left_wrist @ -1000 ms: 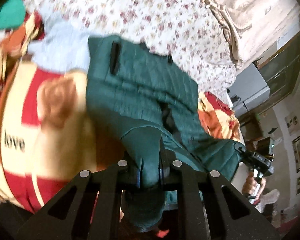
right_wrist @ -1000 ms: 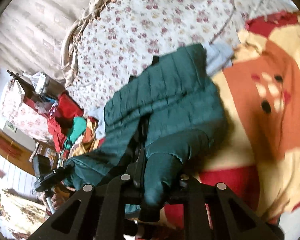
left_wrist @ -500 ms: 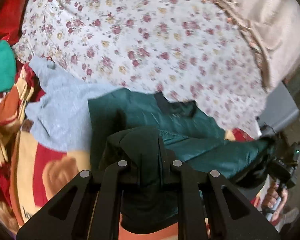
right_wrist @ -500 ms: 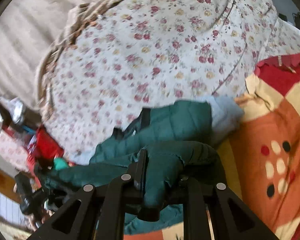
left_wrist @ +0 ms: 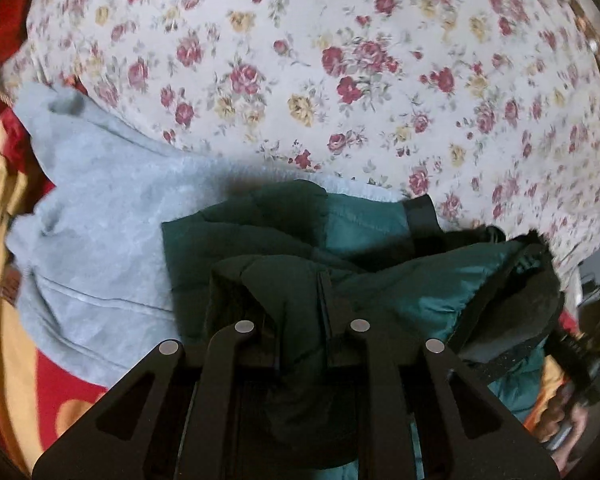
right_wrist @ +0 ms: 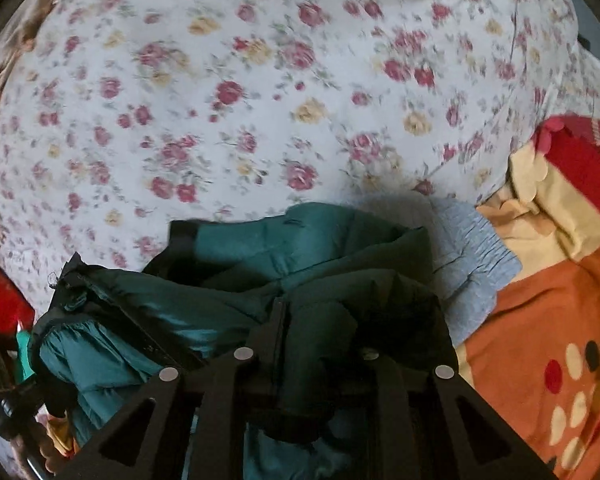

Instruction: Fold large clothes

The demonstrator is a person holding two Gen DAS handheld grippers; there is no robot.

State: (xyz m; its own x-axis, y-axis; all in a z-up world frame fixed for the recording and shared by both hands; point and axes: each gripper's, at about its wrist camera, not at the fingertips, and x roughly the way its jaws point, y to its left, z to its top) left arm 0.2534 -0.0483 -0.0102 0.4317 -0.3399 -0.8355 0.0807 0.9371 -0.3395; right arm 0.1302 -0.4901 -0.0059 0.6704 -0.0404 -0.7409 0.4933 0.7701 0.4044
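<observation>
A dark green quilted jacket [left_wrist: 364,228] lies bunched on the bed, doubled over on itself. In the left wrist view my left gripper [left_wrist: 300,300] pinches a thick fold of it; the jaws are opening, with fabric still pressed between them. The right wrist view shows the same jacket [right_wrist: 260,240], and my right gripper [right_wrist: 312,320] clamps another fold, its jaws just beginning to open too. The cloth covers both grippers' fingertips. Each view catches the other gripper at the jacket's far end, held in a hand.
A pale grey sweatshirt [left_wrist: 100,208] lies under and beside the jacket, its cuff [right_wrist: 472,248] sticking out. Beyond spreads a white floral sheet [left_wrist: 300,60]. A red, orange and cream blanket [right_wrist: 540,320] covers the near side. Red and teal clothes sit at the edge.
Both grippers carried the jacket's near edge away over its far part toward the floral sheet, folding it. The blanket slid out of the middle of both views and the sheet fills them.
</observation>
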